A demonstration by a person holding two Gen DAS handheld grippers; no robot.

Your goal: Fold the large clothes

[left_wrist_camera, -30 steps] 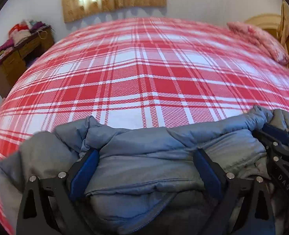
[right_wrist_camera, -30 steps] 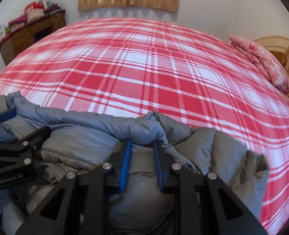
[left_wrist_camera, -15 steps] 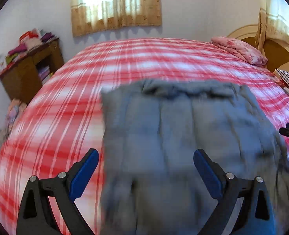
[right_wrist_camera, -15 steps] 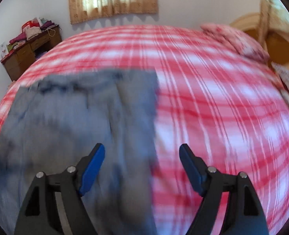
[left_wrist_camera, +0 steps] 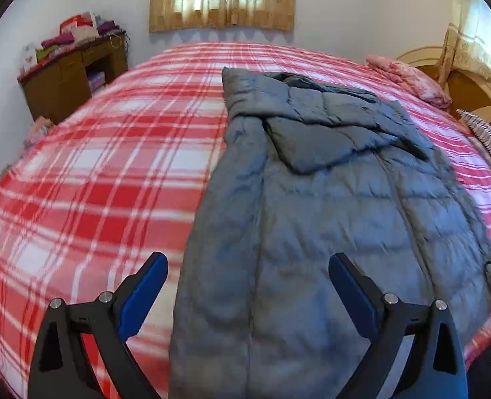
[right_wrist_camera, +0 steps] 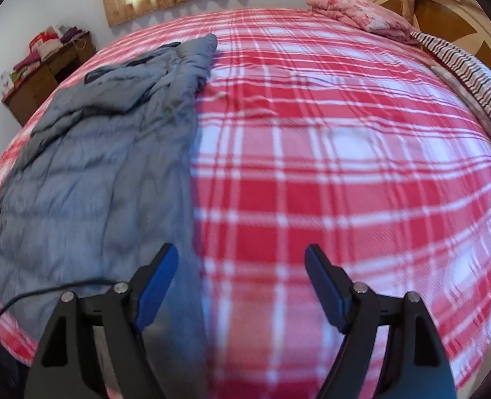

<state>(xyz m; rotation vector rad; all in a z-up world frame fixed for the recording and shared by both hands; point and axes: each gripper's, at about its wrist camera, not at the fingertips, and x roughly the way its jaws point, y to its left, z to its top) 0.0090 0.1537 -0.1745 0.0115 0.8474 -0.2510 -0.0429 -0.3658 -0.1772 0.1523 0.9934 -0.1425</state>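
A large grey quilted jacket [left_wrist_camera: 328,206] lies spread lengthwise on the red plaid bed [left_wrist_camera: 105,173], its hood folded over at the far end. In the left wrist view my left gripper [left_wrist_camera: 247,276] hangs open above the jacket's near left edge, nothing between its blue pads. The right wrist view shows the same jacket [right_wrist_camera: 105,166] on the left. My right gripper [right_wrist_camera: 242,266] stands open over the jacket's right edge and bare bedspread [right_wrist_camera: 345,166], holding nothing.
A pink folded blanket [left_wrist_camera: 411,76] and a striped pillow [right_wrist_camera: 461,63] lie by the wooden headboard [left_wrist_camera: 471,89] on the right. A brown desk [left_wrist_camera: 69,76] piled with clothes stands at the far left wall. A black cable [right_wrist_camera: 46,292] trails at the near left.
Both grippers pulled back from the bunched jacket toward the near edge of the bed. The right gripper went from shut on the fabric to open. The jacket now lies spread flat.
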